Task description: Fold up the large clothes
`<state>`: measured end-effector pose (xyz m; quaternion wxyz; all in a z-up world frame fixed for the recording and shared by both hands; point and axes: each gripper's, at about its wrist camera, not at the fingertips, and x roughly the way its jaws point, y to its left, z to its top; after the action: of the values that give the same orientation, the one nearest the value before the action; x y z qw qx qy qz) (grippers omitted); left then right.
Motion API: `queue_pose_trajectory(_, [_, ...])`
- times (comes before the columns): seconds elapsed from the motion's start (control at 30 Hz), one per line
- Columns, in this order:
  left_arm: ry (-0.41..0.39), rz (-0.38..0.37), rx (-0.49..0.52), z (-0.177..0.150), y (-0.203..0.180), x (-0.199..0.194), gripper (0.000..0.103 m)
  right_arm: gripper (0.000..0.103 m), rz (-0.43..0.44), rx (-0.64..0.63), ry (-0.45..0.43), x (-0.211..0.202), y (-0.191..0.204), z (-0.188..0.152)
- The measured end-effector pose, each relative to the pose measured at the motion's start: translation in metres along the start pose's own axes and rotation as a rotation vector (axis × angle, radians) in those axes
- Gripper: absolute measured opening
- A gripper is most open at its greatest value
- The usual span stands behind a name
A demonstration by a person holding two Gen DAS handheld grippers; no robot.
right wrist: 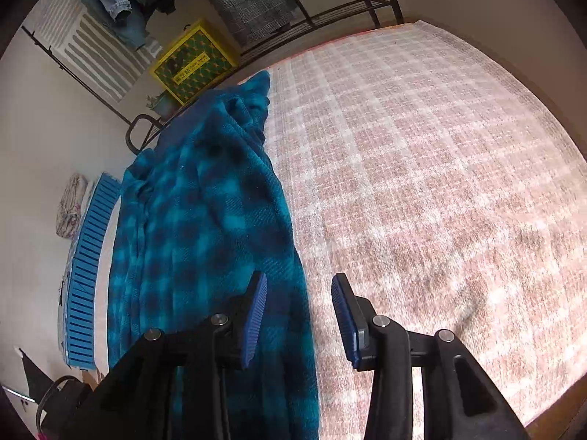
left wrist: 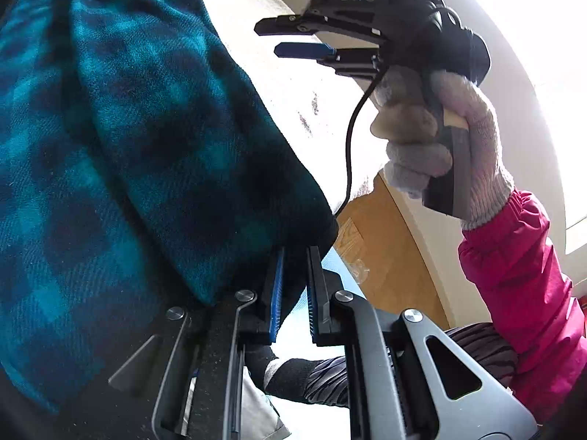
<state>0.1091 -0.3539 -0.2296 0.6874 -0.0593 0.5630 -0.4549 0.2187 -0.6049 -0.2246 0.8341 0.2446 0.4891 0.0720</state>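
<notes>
Teal plaid garment (left wrist: pixel 110 154) (edge cut off) hides left hand-held gripper (left wrist: pixel 295 271) pads.

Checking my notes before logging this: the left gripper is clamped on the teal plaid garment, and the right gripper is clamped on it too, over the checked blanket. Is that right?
Not quite. The left gripper is shut on the teal plaid garment, but the right gripper is open, holding nothing, above the garment's edge and the checked blanket, as the right wrist view shows.

Left claw (left wrist: pixel 295 278) clamped (right claw (right wrist: pixel 299 315) parted).
</notes>
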Motion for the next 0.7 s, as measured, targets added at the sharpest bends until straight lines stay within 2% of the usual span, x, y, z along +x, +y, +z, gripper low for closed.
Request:
queue_pose_trajectory(0.07, [-0.018,0.001,0.018,-0.003,0.000,-0.013,0.008,0.064,0.030,-0.005,0.005,-0.014,-0.005,-0.023])
queue_pose_trajectory(0.1, [-0.029,0.010,0.023,-0.004,0.002,-0.018,0.008,0.067,0.045,0.009,0.007,-0.018,-0.010,-0.037])
queue_pose_trajectory(0.3, [-0.076,0.054,-0.026,-0.002,0.023,-0.032,0.008,0.068,0.139,0.140,0.076,-0.007,-0.034,-0.101])
queue_pose_trajectory(0.37, [-0.089,0.090,-0.024,-0.016,0.016,-0.028,0.008,0.070,0.158,0.152,0.031,-0.009,-0.033,-0.109])
queue_pose_trajectory(0.47, [-0.097,0.115,-0.030,-0.014,0.020,-0.030,0.008,0.069,0.214,0.175,0.045,-0.005,-0.030,-0.111])
queue_pose_trajectory(0.5, [-0.088,0.121,-0.029,-0.010,0.023,-0.031,0.008,0.068,0.203,0.166,0.054,-0.001,-0.025,-0.112])
queue_pose_trajectory(0.53, [-0.074,0.129,-0.031,-0.007,0.027,-0.024,0.008,0.065,0.185,0.144,0.050,0.000,-0.019,-0.112])
queue_pose_trajectory(0.6, [-0.040,0.146,-0.039,-0.011,0.034,-0.010,0.008,0.019,0.170,0.113,0.097,0.009,-0.006,-0.112])
queue_pose_trajectory(0.7, [-0.051,0.150,-0.037,-0.013,0.034,-0.010,0.008,0.007,0.050,0.082,0.105,0.016,0.010,-0.111])
